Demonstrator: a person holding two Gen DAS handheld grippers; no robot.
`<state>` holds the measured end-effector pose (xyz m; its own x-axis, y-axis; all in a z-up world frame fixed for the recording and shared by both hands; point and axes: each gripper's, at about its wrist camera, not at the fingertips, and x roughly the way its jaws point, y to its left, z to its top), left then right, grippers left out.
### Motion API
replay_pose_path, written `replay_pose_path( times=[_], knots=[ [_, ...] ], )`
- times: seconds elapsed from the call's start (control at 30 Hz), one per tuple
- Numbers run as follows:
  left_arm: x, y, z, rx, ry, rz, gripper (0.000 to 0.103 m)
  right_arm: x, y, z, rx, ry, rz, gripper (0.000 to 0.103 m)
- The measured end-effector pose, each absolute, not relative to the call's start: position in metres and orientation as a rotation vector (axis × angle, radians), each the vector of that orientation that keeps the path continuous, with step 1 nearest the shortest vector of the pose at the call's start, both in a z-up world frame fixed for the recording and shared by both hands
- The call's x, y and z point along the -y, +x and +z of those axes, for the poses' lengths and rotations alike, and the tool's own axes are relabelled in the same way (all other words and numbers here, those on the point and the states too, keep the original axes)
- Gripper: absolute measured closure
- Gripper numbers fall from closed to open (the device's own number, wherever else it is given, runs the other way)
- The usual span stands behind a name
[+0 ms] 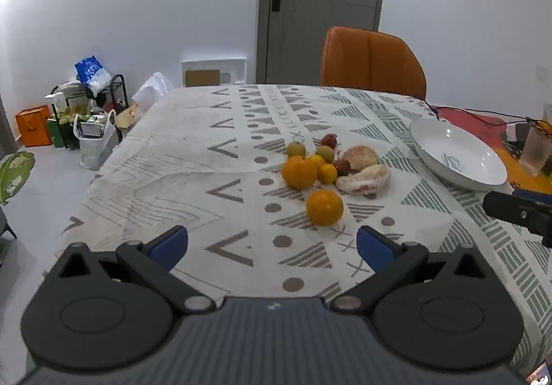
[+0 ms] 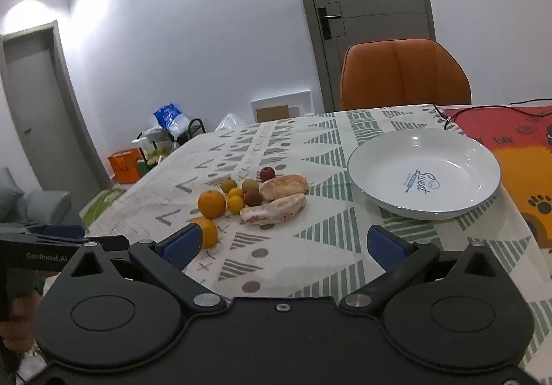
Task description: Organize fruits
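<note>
A pile of fruit lies on the patterned tablecloth: a large orange (image 1: 299,172) (image 2: 212,204), a second orange (image 1: 324,207) (image 2: 208,232) lying apart and nearest me, several small yellow, green and red fruits, and two peeled pomelo pieces (image 1: 364,179) (image 2: 274,208). An empty white plate (image 1: 459,154) (image 2: 424,174) stands to the right of the pile. My left gripper (image 1: 272,243) is open and empty, just short of the near orange. My right gripper (image 2: 283,247) is open and empty, short of the pomelo and the plate.
An orange chair (image 1: 372,62) (image 2: 403,74) stands at the table's far side. A red-orange mat (image 2: 517,143), black cables and a plastic cup (image 1: 534,150) lie right of the plate. Bags and a rack (image 1: 86,109) stand on the floor left.
</note>
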<state>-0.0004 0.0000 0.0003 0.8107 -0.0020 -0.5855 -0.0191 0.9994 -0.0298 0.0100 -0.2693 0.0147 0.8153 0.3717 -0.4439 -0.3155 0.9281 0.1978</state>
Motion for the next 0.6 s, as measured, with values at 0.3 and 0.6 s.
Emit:
replay_pose_path(
  times=[0.3, 0.6],
  knots=[
    [0.001, 0.003, -0.005, -0.649, -0.061, -0.013, 0.0, 0.27, 0.016, 0.007, -0.554, 0.1, 0.358, 0.0],
    [0.003, 0.006, -0.004, -0.654, -0.06, -0.007, 0.0, 0.272, 0.017, 0.002, -0.559, 0.081, 0.365, 0.0]
  ],
)
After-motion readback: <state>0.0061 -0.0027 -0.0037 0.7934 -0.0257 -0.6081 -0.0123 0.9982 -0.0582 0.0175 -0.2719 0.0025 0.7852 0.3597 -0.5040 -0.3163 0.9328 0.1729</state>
